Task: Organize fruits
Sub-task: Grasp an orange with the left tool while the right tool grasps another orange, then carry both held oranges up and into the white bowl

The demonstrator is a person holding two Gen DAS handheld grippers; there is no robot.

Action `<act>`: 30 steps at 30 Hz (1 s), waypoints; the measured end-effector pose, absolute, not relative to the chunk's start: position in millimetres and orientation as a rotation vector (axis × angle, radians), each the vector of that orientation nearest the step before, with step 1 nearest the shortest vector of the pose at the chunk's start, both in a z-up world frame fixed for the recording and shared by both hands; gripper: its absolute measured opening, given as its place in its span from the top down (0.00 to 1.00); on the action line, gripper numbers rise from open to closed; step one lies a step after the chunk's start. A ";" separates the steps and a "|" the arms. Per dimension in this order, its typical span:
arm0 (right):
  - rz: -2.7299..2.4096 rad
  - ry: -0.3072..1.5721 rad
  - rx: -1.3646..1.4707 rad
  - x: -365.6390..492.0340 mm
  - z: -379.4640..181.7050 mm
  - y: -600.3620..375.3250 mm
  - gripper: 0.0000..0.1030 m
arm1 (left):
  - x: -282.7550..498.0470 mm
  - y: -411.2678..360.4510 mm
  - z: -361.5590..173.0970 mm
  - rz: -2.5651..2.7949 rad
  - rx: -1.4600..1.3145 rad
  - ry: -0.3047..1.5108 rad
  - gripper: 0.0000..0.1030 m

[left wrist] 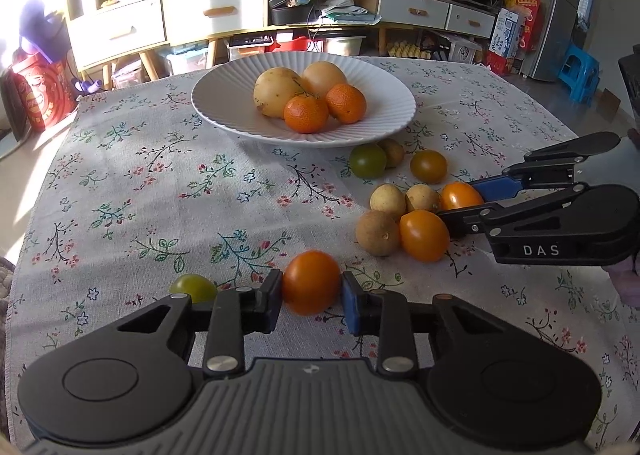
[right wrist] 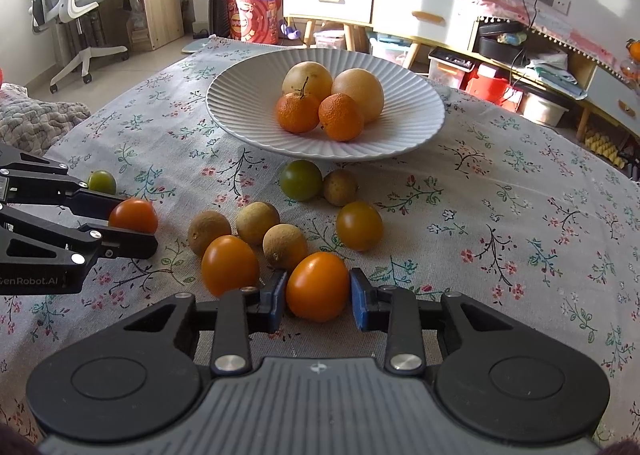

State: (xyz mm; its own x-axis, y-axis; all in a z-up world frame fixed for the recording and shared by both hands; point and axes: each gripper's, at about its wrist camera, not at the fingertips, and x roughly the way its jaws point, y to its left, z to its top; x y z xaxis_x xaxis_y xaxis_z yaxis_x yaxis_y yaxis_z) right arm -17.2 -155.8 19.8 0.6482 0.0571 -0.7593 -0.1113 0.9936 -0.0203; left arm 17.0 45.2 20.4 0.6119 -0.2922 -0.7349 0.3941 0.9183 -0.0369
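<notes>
- An orange tomato (left wrist: 311, 282) is clamped between the blue pads of the left gripper (left wrist: 311, 297), low on the flowered cloth of the worktop (left wrist: 140, 191); both pads are seen pressed against its sides.
- A small green tomato (left wrist: 194, 287) is found just beside the left finger of that gripper, on the cloth.
- A second orange tomato (right wrist: 318, 286) is set between the pads of the right gripper (right wrist: 319, 301); the left pad touches it, while contact at the right pad cannot be told for certain, the jaws being narrow around it.
- Touching or just beside this fruit, a third orange tomato (right wrist: 229, 265) and three brown longans (right wrist: 256, 223) are clustered.
- Farther back, a green tomato (right wrist: 301, 179), another longan (right wrist: 340, 187) and a dull olive-orange tomato (right wrist: 359, 225) are laid near the plate's front rim.
- A white ribbed plate (right wrist: 412, 123) is placed beyond, and two pale yellow fruits (right wrist: 358, 95) and two mandarins (right wrist: 298, 113) are held in it.
</notes>
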 end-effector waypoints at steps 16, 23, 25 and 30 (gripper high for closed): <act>0.096 0.833 -0.038 -17.1 33.2 -158.7 0.71 | 18.1 47.3 32.5 -0.404 0.081 0.815 0.81; 0.097 0.816 -0.006 -15.8 43.5 -161.3 0.71 | 21.8 44.9 42.7 -0.407 0.057 0.794 0.81; 0.100 0.807 0.004 -14.9 48.2 -162.0 0.71 | 24.4 43.4 46.8 -0.407 0.049 0.782 0.81; 0.108 0.787 0.023 -7.9 58.2 -163.0 0.71 | 32.3 40.2 55.0 -0.404 0.037 0.758 0.81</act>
